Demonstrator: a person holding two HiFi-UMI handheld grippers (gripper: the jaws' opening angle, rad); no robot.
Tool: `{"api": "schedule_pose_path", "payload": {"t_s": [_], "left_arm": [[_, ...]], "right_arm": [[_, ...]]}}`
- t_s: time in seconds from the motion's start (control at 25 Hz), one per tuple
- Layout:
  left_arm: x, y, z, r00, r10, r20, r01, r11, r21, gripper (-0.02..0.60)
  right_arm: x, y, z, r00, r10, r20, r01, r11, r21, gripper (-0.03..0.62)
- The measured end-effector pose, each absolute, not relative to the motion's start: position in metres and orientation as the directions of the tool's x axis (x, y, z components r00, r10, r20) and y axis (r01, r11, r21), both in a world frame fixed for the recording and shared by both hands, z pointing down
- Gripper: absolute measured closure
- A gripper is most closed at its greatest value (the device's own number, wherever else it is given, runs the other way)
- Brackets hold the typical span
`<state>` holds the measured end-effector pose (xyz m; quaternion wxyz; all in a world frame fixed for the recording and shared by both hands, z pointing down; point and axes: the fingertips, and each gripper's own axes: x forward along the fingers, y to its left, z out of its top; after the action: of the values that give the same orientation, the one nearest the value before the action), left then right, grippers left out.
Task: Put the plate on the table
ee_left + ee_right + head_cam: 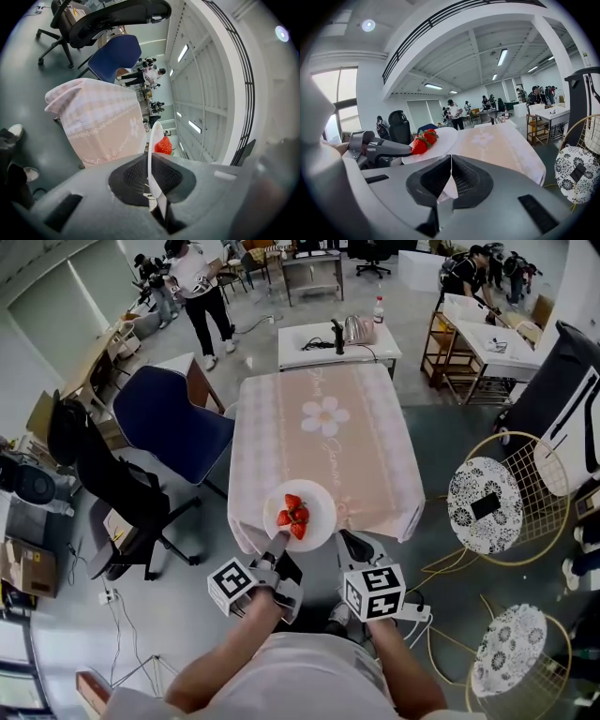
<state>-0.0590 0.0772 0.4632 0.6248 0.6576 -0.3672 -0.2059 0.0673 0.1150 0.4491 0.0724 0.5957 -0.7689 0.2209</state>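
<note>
— Item: plate (317, 495). Location?
— It is being held level at the near edge of the table (375, 465) by the left gripper (277, 546), whose jaws are being pinched on the plate's near rim. Whether it is touching the cloth (272, 418) cannot be told.
— Handling?
— Judged stiff, smooth and breakable. Strawberries (293, 515) are being carried loose on it, so it is best taken at the rim and held level.
— Right gripper (353, 547)?
— Its jaws are being pressed together with nothing between them, just beside the plate.
— Surface, room?
— The table is being covered by a pink flowered cloth. A blue chair (173, 423) is standing by its left edge and wire stools (487, 502) by its right.
</note>
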Motion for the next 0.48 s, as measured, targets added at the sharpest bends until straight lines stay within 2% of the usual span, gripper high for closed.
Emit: {"api": "schedule_pose_path", "payload": {"t_s": [0.48], "left_arm": [[-0.054, 0.038, 0.477, 0.658, -0.727, 0.196, -0.218, 0.066, 0.974, 0.563]], "right_arm": [[0.071, 0.077, 0.462, -0.269, -0.88, 0.392, -0.951, 0.177, -0.255, 0.589]]}}
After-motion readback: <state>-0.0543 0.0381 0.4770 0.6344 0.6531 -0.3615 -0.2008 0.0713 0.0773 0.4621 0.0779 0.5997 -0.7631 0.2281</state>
